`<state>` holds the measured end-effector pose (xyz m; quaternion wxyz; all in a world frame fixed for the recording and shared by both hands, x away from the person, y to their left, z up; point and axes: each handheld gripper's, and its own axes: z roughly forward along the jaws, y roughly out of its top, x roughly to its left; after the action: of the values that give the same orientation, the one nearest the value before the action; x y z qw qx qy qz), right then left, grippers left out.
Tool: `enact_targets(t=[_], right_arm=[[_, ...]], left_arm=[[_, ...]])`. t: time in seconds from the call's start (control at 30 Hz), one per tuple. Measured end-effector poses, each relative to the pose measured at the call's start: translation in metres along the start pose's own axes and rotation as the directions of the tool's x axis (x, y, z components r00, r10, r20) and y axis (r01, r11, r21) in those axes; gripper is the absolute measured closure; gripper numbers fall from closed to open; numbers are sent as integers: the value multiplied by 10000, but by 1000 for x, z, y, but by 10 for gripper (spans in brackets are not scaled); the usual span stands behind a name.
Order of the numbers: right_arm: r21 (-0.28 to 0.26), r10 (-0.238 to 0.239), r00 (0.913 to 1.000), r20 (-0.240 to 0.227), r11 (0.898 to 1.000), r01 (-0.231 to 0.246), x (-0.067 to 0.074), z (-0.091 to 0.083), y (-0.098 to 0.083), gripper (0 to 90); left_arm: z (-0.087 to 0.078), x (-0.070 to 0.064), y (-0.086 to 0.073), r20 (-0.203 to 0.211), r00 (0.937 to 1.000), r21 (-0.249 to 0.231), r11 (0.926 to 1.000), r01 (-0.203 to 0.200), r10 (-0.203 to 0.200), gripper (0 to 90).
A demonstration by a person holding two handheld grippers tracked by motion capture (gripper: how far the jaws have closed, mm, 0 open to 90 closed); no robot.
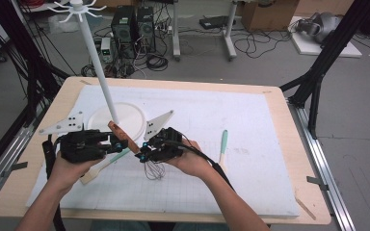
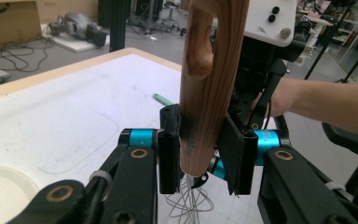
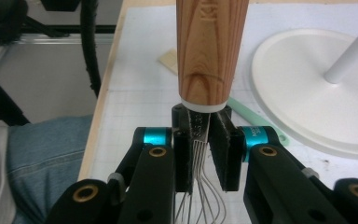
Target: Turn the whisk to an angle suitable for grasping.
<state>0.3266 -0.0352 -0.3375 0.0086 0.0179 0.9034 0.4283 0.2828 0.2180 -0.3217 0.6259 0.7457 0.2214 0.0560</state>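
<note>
A whisk with a wooden handle (image 1: 124, 137) and thin wire loops (image 1: 155, 169) hangs between my two grippers above the white mat. In the high view my left gripper (image 1: 120, 144) comes from the left, and its pads sit against both sides of the handle (image 2: 209, 84) near its lower end. In its own view the left gripper (image 2: 200, 154) has the handle upright between its jaws. My right gripper (image 1: 142, 155) comes from the right. In the right gripper view, that gripper (image 3: 200, 149) is shut on the metal neck of the wires (image 3: 199, 140), just under the handle (image 3: 209, 51).
A white hook stand with a round base (image 1: 125, 126) and a tall pole (image 1: 96, 57) stands just behind the grippers. A mint-handled utensil (image 1: 223, 144) lies to the right on the white mat (image 1: 250, 110). Another utensil (image 1: 101, 166) lies under the left gripper.
</note>
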Motion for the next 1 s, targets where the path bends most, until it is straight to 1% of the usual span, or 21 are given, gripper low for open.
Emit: enact_targets(t=[0.03, 0.07, 0.1, 0.17, 0.2, 0.23, 0.27, 0.3, 0.33, 0.37, 0.43, 0.47, 0.5, 0.53, 0.6, 0.73, 0.8, 0.87, 0.9, 0.97, 1.0], right_arm=[[-42, 9, 10000, 40, 10000, -9, 0, 0, 0, 802], [-34, 158, 9999, 53, 9999, -158, 0, 0, 0, 804], [-46, 232, 9997, 104, 9997, -232, 0, 0, 0, 804], [-151, 214, 9993, 318, 9997, -210, 0, 0, 1, 804], [-183, 193, 9989, 435, 9997, -185, 0, 0, 2, 805], [-136, 234, 9987, 452, 9996, -228, 1, 0, 2, 805], [-170, 169, 9982, 573, 9997, -159, 0, 1, 3, 805], [-139, 244, 9983, 536, 9996, -237, 1, 0, 3, 805], [-151, 215, 9981, 569, 9997, -207, 0, 0, 3, 805], [-132, 346, 9980, 527, 9993, -339, 1, 1, 3, 805], [-113, 281, 9976, 635, 9996, -275, 2, 2, 4, 805], [-82, 293, 9977, 615, 9995, -289, 3, 2, 5, 806], [-92, 300, 9978, 596, 9995, -296, 3, 3, 5, 805], [-110, 457, 9972, 598, 9989, -452, 3, 3, 5, 805], [-266, 453, 9970, 622, 9987, -437, 1, 3, 5, 805], [-464, 499, 9973, 531, 9978, -474, 2, 2, 5, 800], [-718, 354, 9981, 506, 9969, -317, 2, 1, 6, 792], [-822, 343, 9988, 349, 9961, -314, 2, 0, 6, 786], [-870, 291, 9991, 306, 9959, -264, 2, 0, 6, 781], [-792, 221, 9997, 38, 9966, -217, 2, 1, 6, 756], [-722, 201, 9998, -95, 9972, -208, 2, 2, 5, 756]], left_arm=[[1, 0, 0, -31, 9999, -31, 9999, 126, -126, 697], [1, 0, 0, -61, 9998, -106, 9997, 204, -204, 693], [2, 0, 1, -98, 9997, -128, 9997, 209, -210, 690], [3, 0, 2, -143, 9995, -217, 9994, 261, -264, 683], [3, 0, 2, -165, 9995, -213, 9994, 282, -286, 678], [4, 0, 2, -210, 9994, -185, 9995, 260, -264, 676], [4, 0, 3, -250, 9994, -178, 9995, 249, -254, 676], [5, -1, 3, -286, 9992, -186, 9995, 266, -271, 678], [5, -1, 3, -332, 9991, -169, 9995, 273, -278, 678], [6, -1, 3, -387, 9988, -108, 9995, 281, -285, 677], [9, -2, 3, -462, 9986, -2, 9997, 245, -244, 670], [9, -3, 3, -526, 9985, -6, 9998, 182, -182, 683], [9, -3, 3, -691, 9975, -8, 9999, 168, -168, 691], [8, -3, 4, -730, 9972, -9, 9999, 159, -159, 699], [8, -3, 6, -751, 9971, 17, 9999, 140, -138, 702], [6, -4, 11, -641, 9978, 127, 9998, -149, 157, 704], [4, -4, 13, -488, 9986, 109, 9997, -206, 211, 705], [4, -3, 15, -331, 9991, 126, 9995, -274, 278, 705], [3, -3, 16, -183, 9994, 132, 9995, -281, 283, 705], [4, -4, 18, 128, 9993, 146, 9993, -347, 345, 705], [4, -5, 18, 147, 9991, 163, 9991, -404, 401, 705]])
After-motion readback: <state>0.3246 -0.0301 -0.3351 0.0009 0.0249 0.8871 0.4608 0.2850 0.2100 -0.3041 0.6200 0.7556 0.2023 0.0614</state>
